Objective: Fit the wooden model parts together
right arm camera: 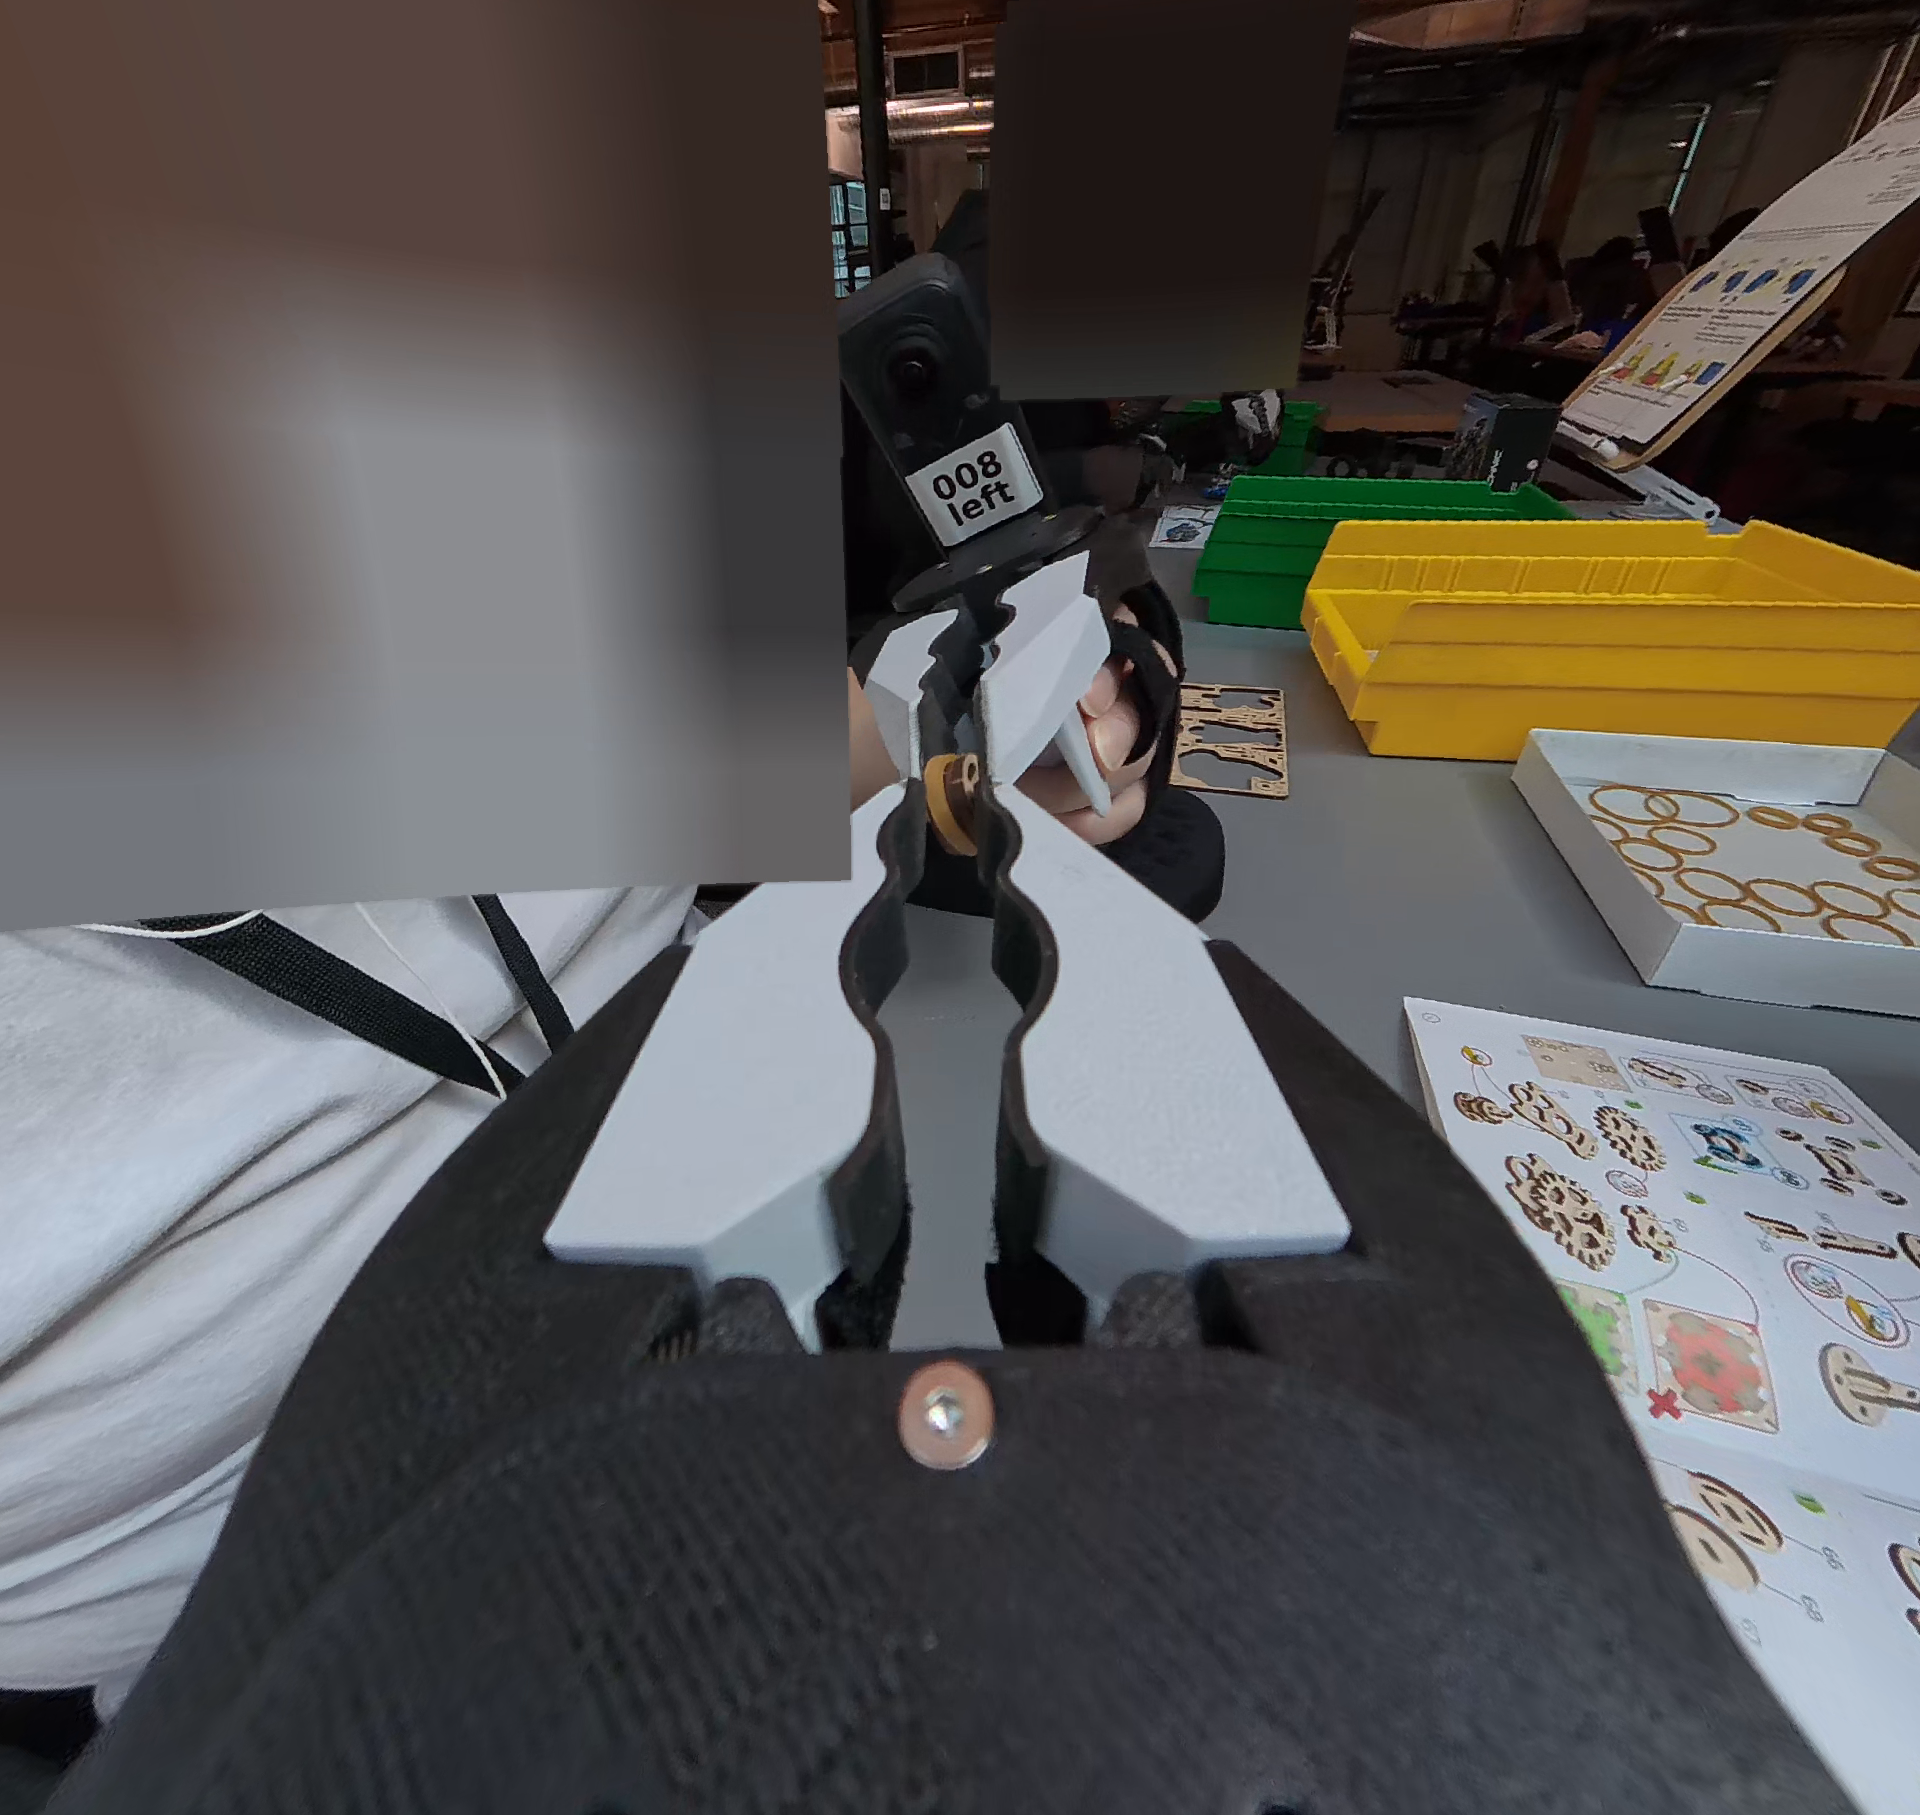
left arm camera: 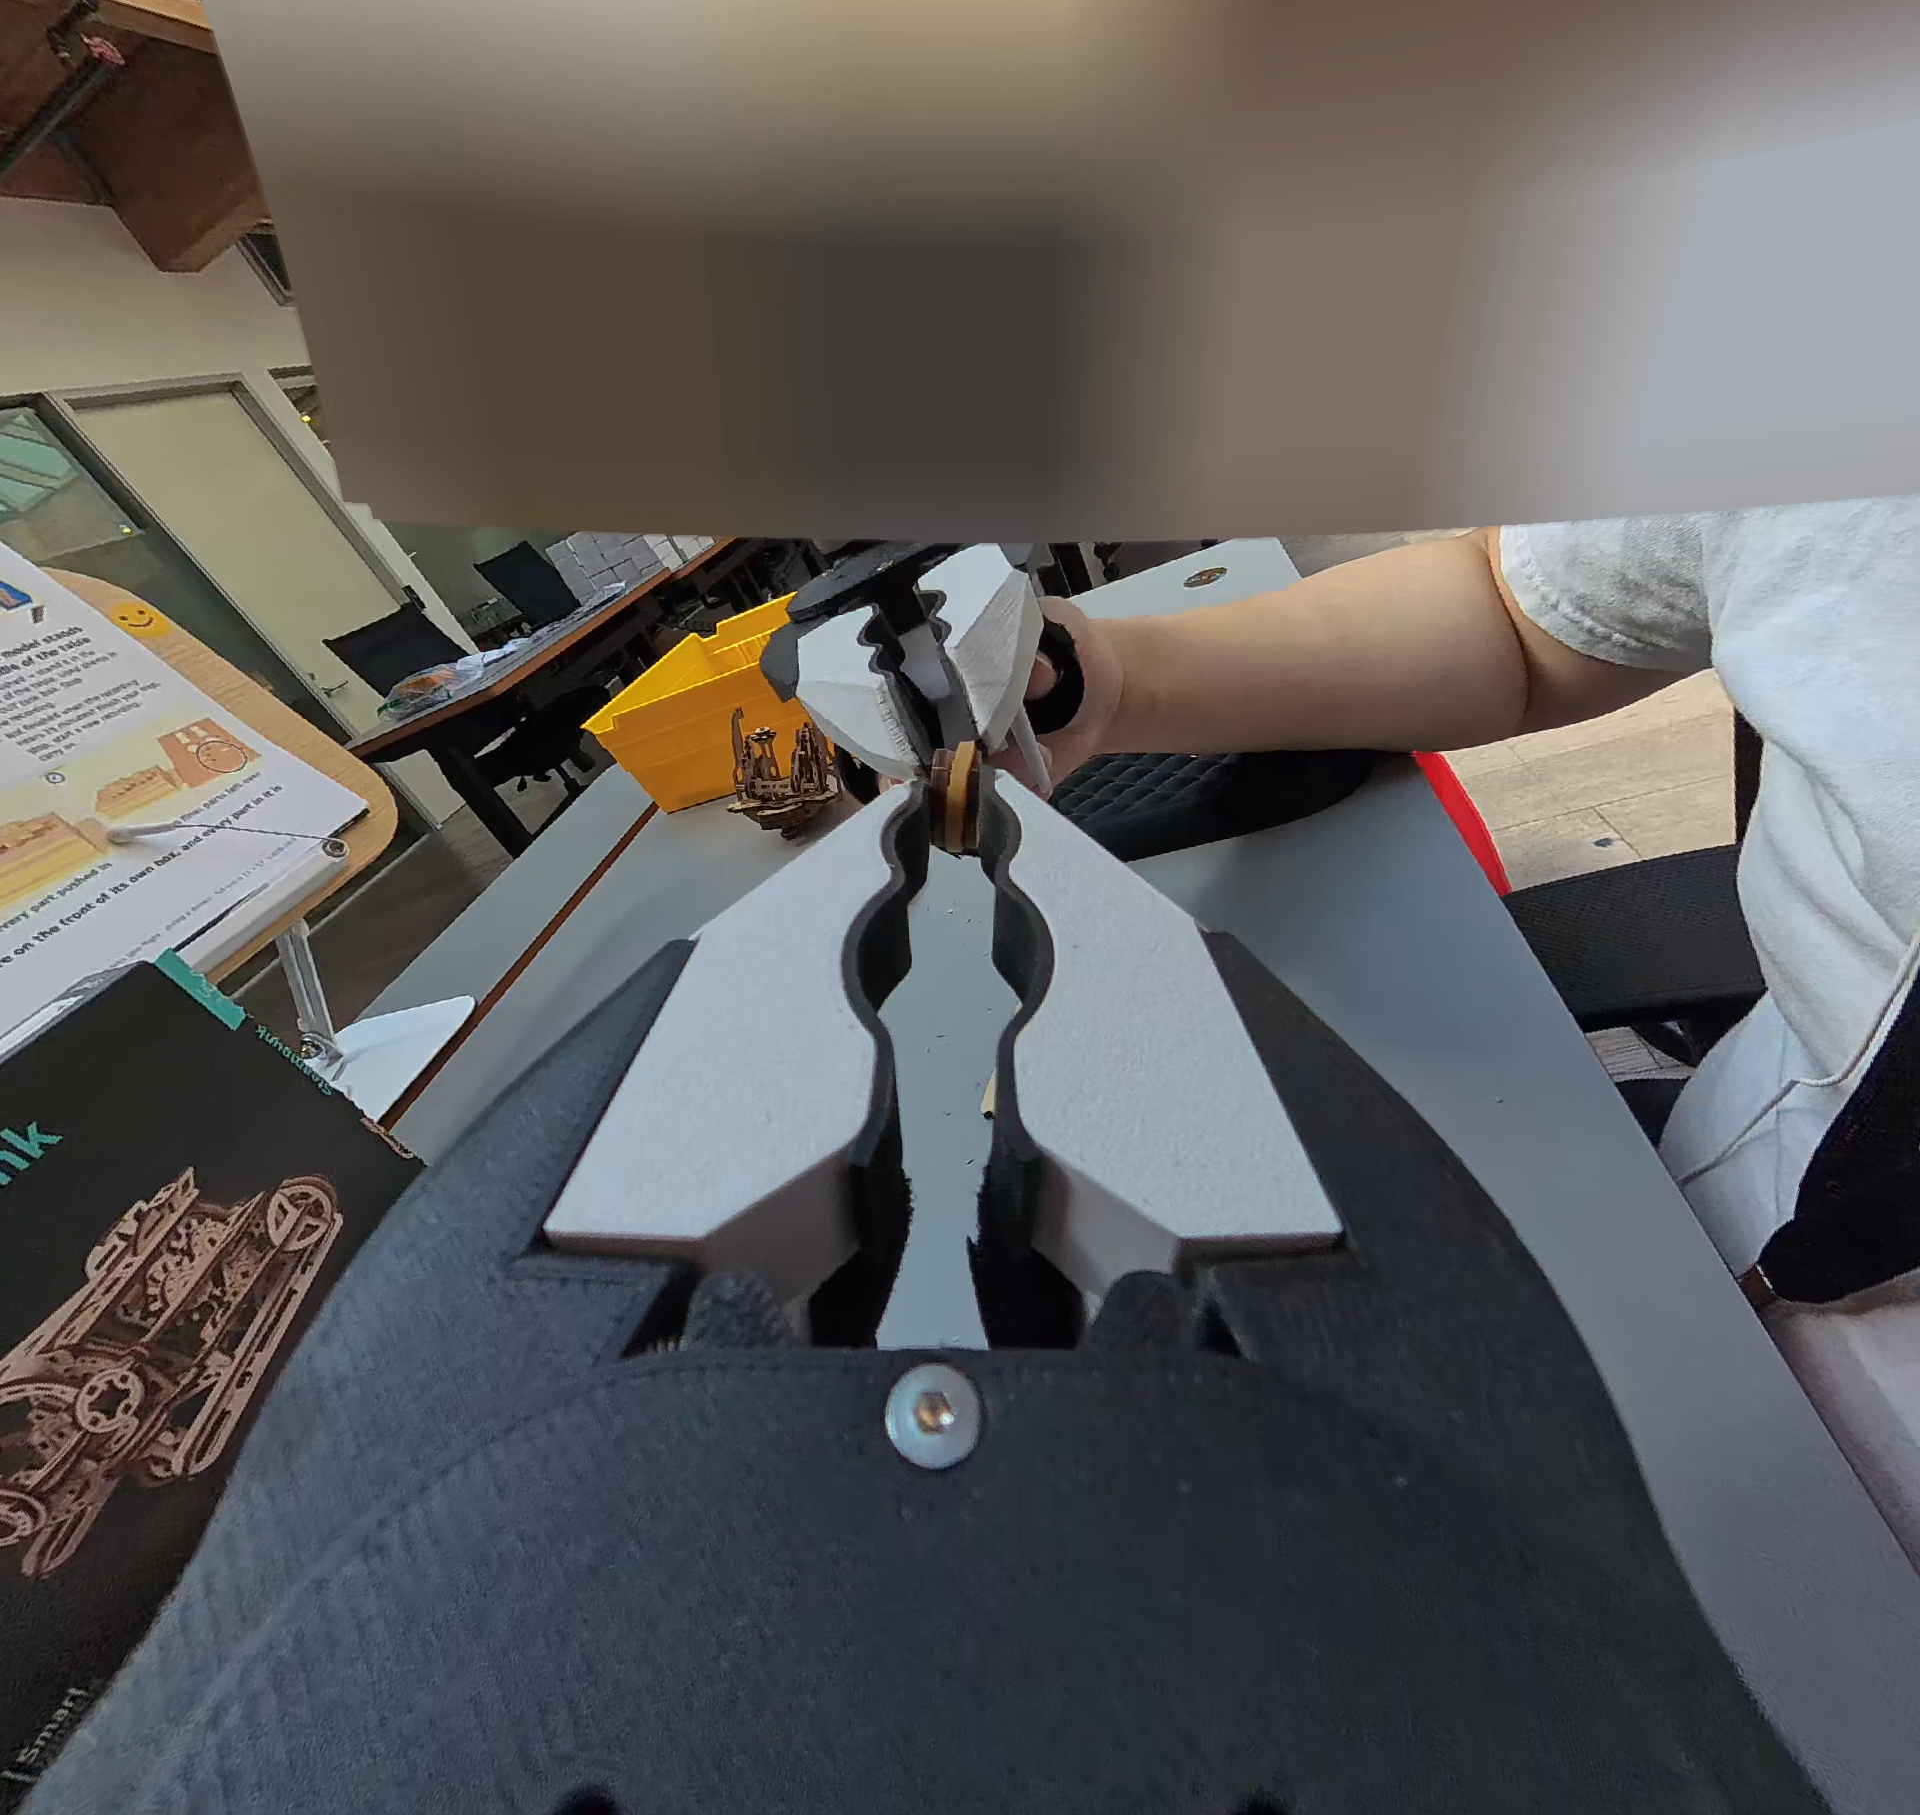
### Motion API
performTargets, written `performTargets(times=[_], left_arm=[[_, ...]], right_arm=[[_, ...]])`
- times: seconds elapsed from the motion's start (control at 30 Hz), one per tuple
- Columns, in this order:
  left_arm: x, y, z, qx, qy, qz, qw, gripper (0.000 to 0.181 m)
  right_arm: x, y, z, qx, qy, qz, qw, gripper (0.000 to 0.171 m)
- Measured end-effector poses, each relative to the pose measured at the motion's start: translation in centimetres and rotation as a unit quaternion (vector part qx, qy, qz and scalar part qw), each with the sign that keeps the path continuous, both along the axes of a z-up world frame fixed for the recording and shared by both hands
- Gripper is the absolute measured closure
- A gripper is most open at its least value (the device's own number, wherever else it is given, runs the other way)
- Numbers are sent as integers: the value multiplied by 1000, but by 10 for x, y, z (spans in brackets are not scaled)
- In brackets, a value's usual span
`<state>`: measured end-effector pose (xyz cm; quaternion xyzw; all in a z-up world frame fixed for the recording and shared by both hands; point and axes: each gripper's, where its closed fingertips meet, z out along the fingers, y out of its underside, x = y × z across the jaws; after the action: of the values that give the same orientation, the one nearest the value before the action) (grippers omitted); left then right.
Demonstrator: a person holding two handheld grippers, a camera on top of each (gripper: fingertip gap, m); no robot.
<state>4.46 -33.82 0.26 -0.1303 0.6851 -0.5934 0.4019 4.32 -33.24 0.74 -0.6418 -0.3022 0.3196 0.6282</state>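
Both grippers meet tip to tip above the grey table (left arm camera: pixel 1351 934), each pinching a small stack of round wooden discs (left arm camera: pixel 956 797). In the left wrist view, my left gripper (left arm camera: pixel 953 815) is shut on the near side of the discs, and the right gripper (left arm camera: pixel 940 752) comes in from beyond, closed on their far side. In the right wrist view, my right gripper (right arm camera: pixel 951 815) is shut on the discs (right arm camera: pixel 951 797), and the left gripper (right arm camera: pixel 951 742) faces it with jaws closed on the same stack. Whether the discs are one piece or two pressed together cannot be told.
A partly built wooden model (left arm camera: pixel 779 778) stands before a yellow bin (left arm camera: pixel 696 716). An instruction board (left arm camera: pixel 156 757) and a black kit box (left arm camera: pixel 156 1246) are at left. At right lie yellow (right arm camera: pixel 1558 643) and green bins (right arm camera: pixel 1351 529), a ring tray (right arm camera: pixel 1579 789), an instruction sheet (right arm camera: pixel 1714 1246) and a wooden parts sheet (right arm camera: pixel 1231 737). Less than 4 cm separates the two grippers' tips.
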Motion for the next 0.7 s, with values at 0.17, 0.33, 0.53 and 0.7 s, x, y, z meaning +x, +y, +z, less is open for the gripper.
performTargets(times=[0.17,0.33,0.53,0.7], left_arm=[[-1,0,0,5,-1,-3,1000,175],[-2,-1,0,4,1,-7,1000,175],[-6,-5,-1,11,-2,-19,1000,175],[-6,-7,-2,7,3,-23,1000,175]], right_arm=[[-2,-1,-1,-3,-1,7,1000,164],[-2,-2,0,-8,0,12,1000,165],[-5,-6,0,-23,19,36,999,167],[-4,-7,-2,-37,24,45,998,165]])
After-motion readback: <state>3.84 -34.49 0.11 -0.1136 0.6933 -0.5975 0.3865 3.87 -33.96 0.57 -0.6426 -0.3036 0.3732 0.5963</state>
